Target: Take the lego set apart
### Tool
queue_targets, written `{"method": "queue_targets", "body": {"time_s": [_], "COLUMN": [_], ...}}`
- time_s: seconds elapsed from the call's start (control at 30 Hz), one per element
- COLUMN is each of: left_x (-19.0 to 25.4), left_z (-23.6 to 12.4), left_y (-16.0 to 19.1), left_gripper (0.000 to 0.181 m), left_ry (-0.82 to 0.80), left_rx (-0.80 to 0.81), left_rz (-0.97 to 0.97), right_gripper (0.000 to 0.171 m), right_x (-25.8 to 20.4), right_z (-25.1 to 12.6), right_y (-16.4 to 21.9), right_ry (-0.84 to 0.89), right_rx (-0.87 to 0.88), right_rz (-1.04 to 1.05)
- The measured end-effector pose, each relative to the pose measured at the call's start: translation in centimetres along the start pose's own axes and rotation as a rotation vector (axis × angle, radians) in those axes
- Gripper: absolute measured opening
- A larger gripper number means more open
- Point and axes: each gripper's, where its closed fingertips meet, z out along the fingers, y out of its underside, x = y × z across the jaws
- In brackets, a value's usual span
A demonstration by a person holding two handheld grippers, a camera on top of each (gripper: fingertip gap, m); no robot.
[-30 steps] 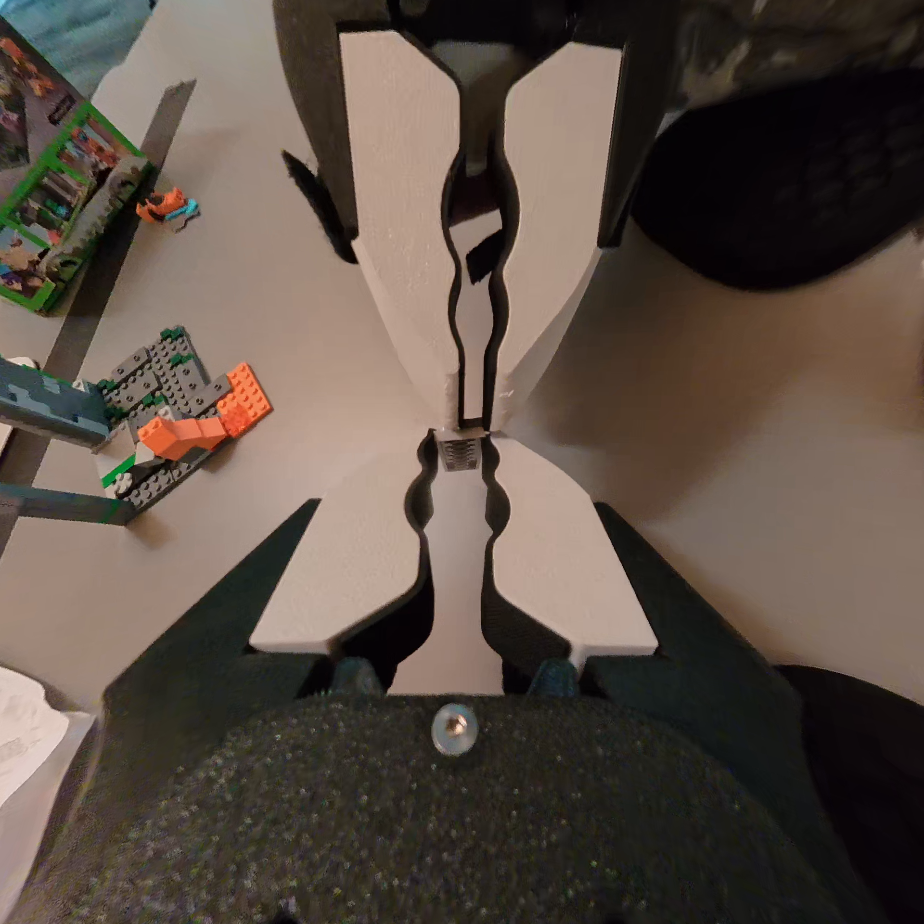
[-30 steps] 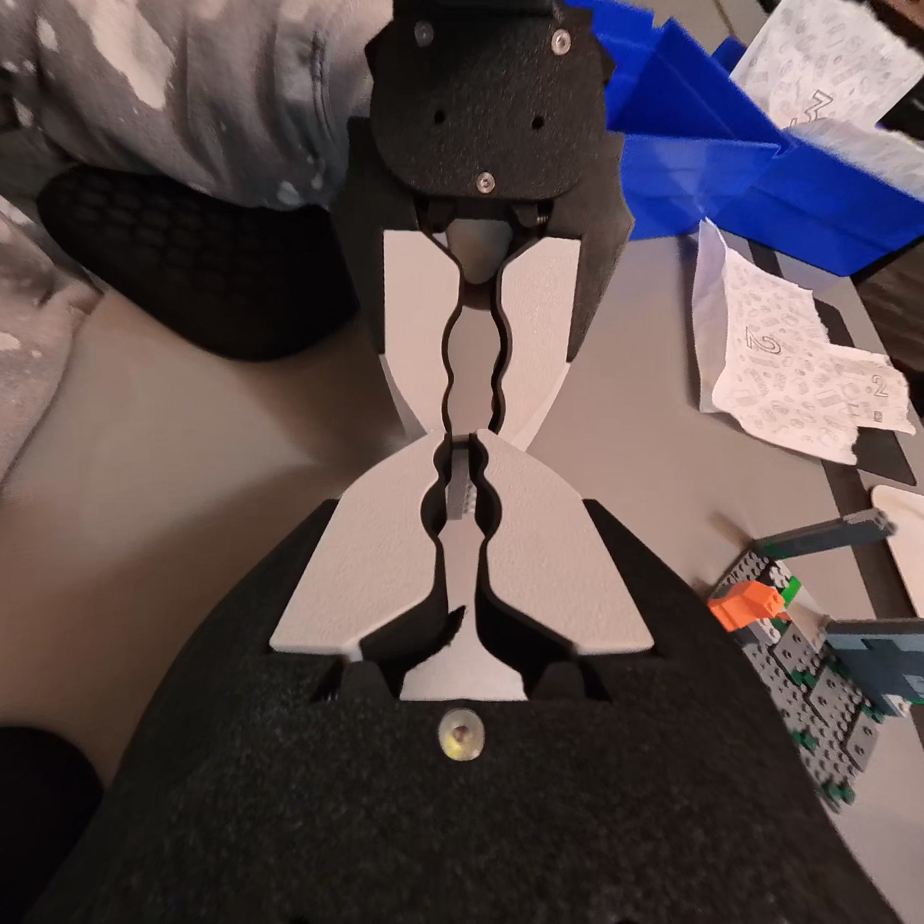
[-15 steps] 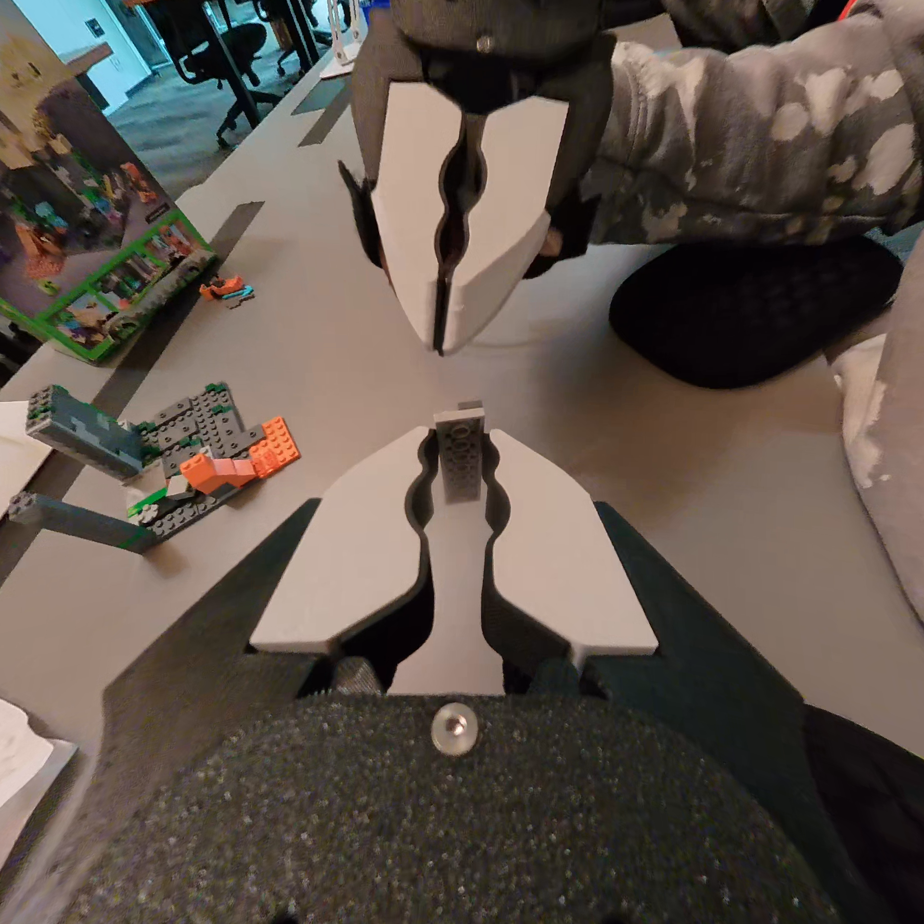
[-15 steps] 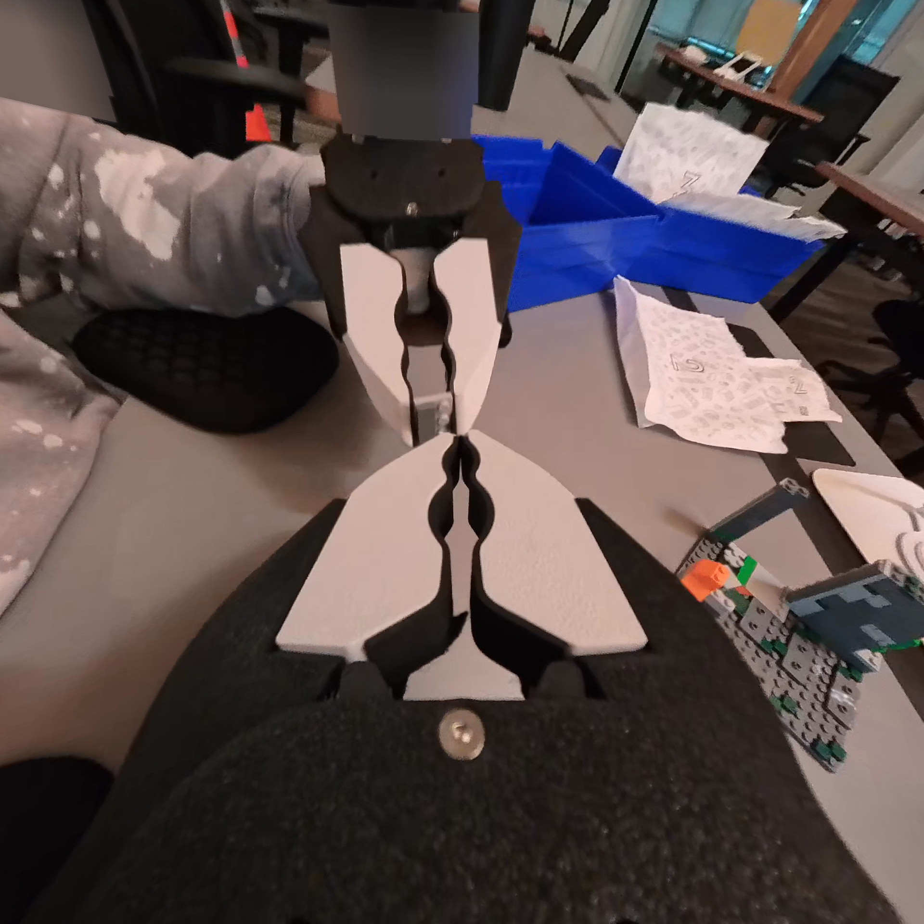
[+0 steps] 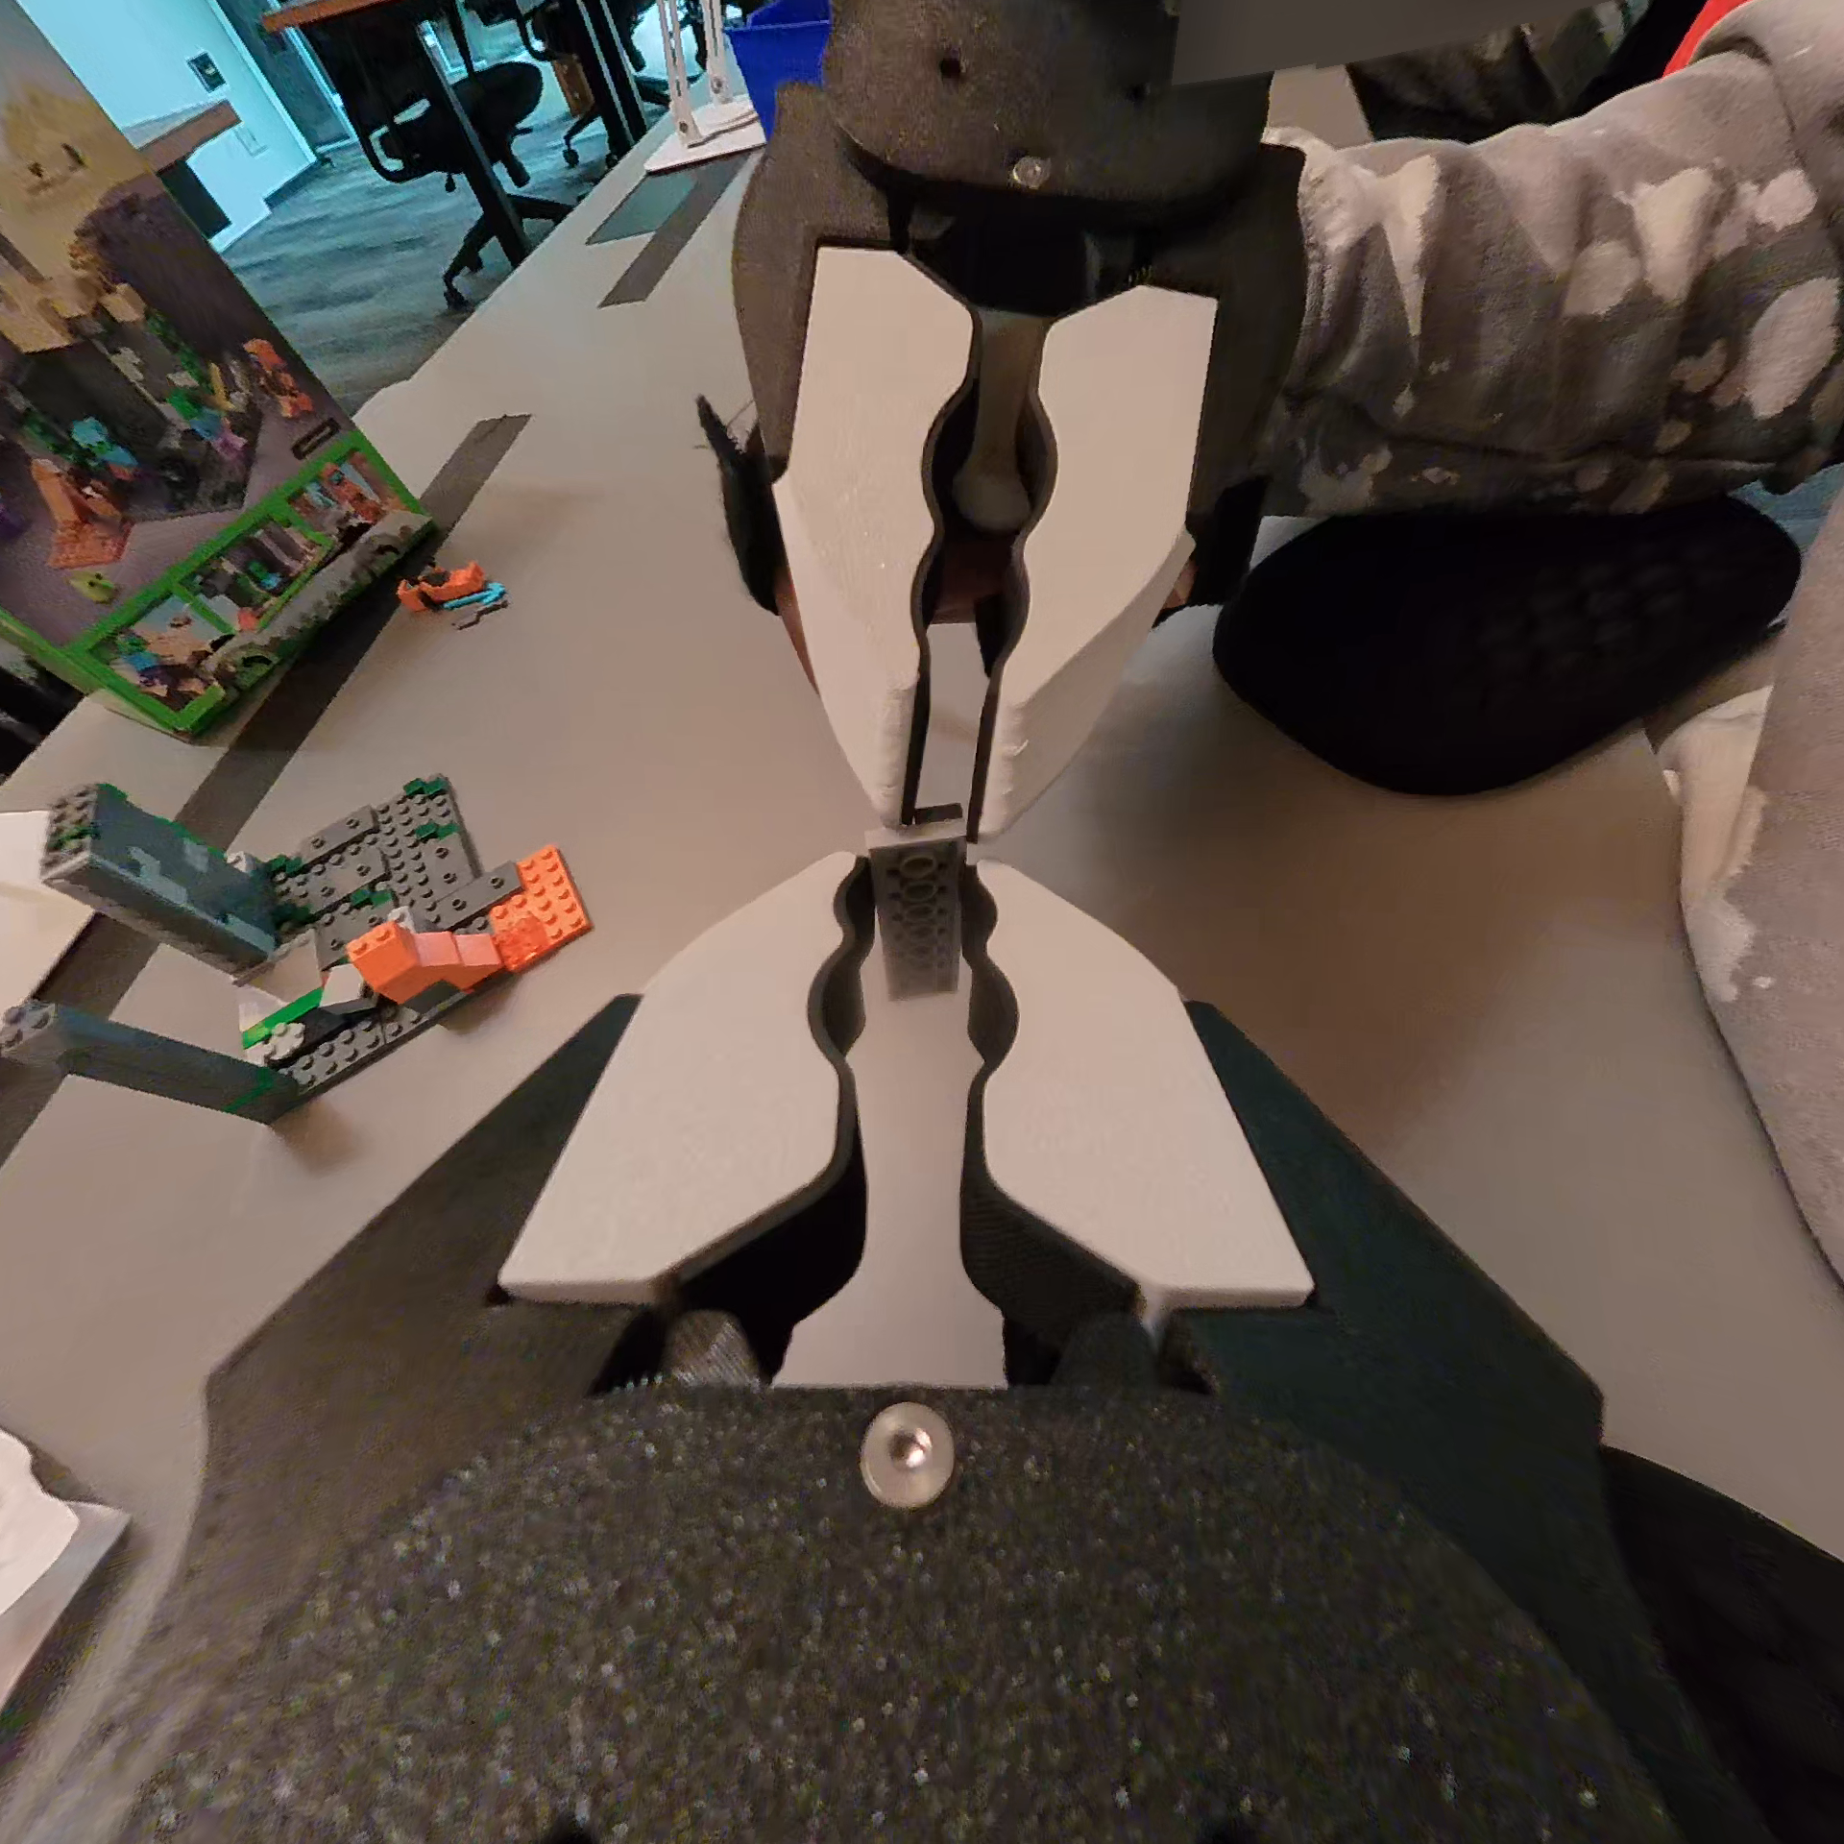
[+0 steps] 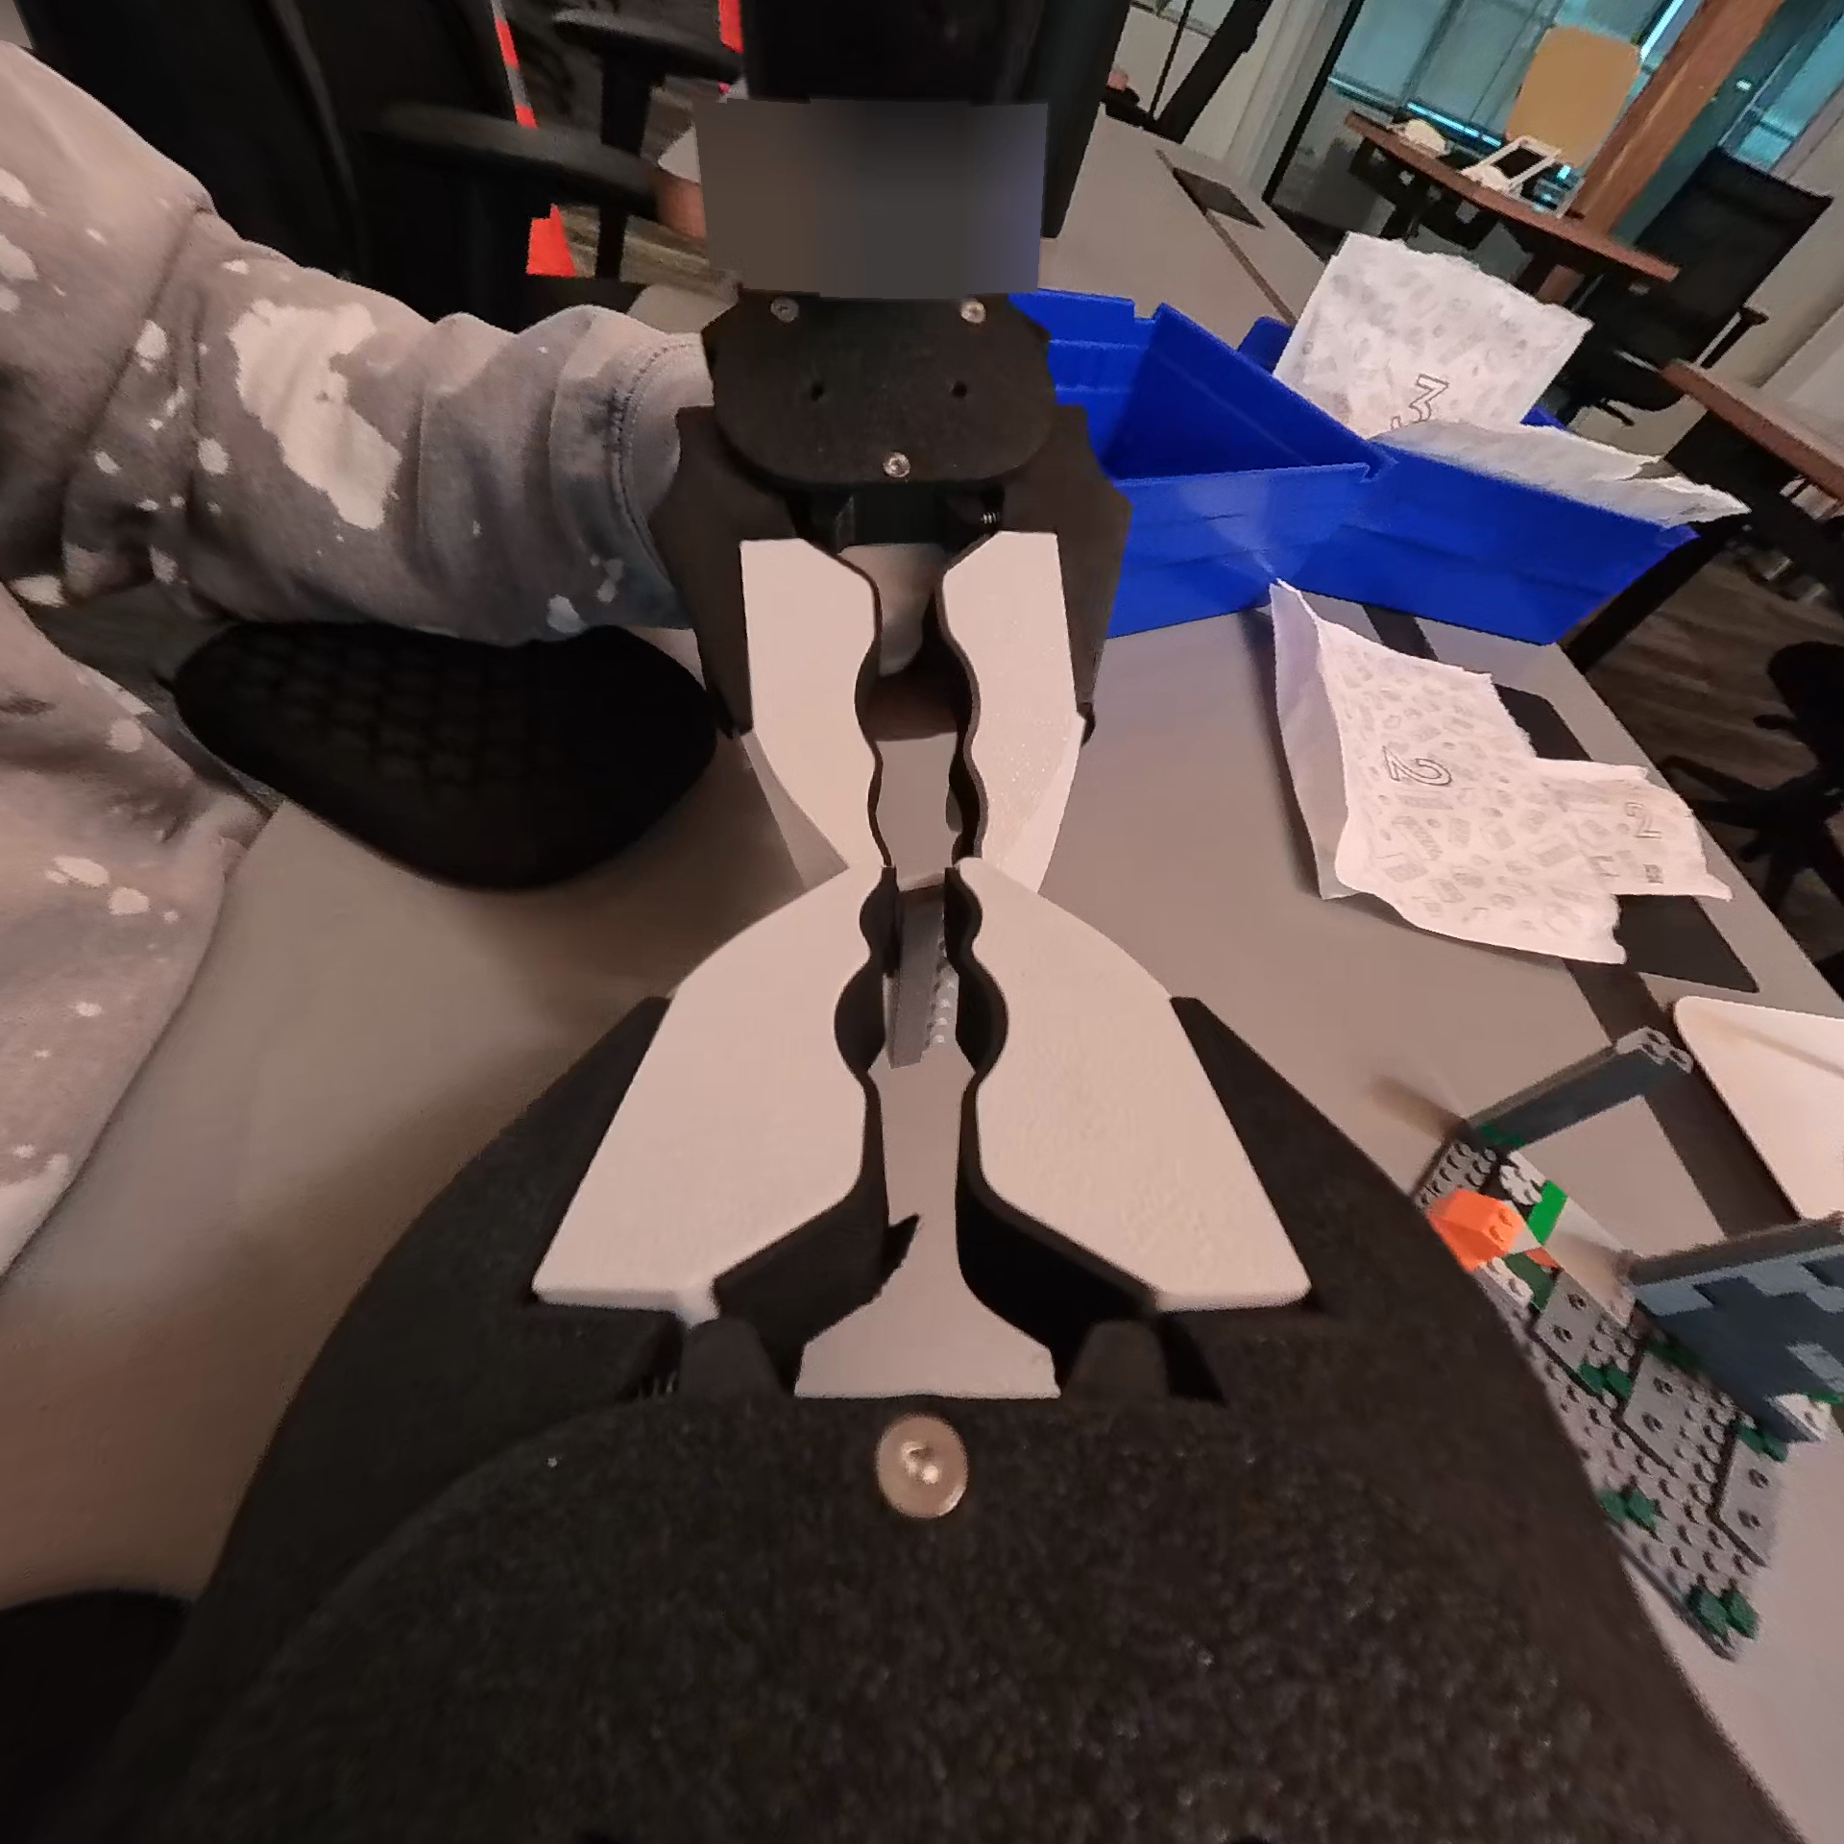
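- The left gripper [image 5: 916, 878] is pinching a grey plate [image 5: 916, 928] by its long sides; the plate is pointing toward twelve o'clock, above the table [image 5: 649, 698]
- The right gripper [image 6: 923, 888] is meeting it tip to tip, its fingers closing on the plate's far end
- The lego set [image 5: 399, 938] is sitting at nine o'clock in the left wrist view, well apart; the box [image 5: 170, 479] is standing at ten o'clock

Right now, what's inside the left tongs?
The left tongs pinch a grey lego plate, underside showing. Its far end sits between the right tongs; anything stacked there is hidden.
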Motion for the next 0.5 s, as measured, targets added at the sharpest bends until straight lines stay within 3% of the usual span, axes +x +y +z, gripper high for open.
{"method": "queue_targets", "body": {"time_s": [0.43,0.5], "left_x": [1.1,0.5], "left_z": [-1.2,-2.5], "left_y": [-2.1,-3.5], "left_gripper": [0.016,0.016], "left_ry": [0.144,0.152], "left_rx": [0.170,0.274], "left_rz": [-0.112,-0.151], "right_gripper": [0.006,0.000], "right_x": [-0.5,0.4], "right_z": [-1.6,-2.0], "right_y": [-1.6,-0.8], "right_ry": [-0.106,-0.073], "right_rx": [0.107,0.086], "right_rz": [0.058,0.074]}}
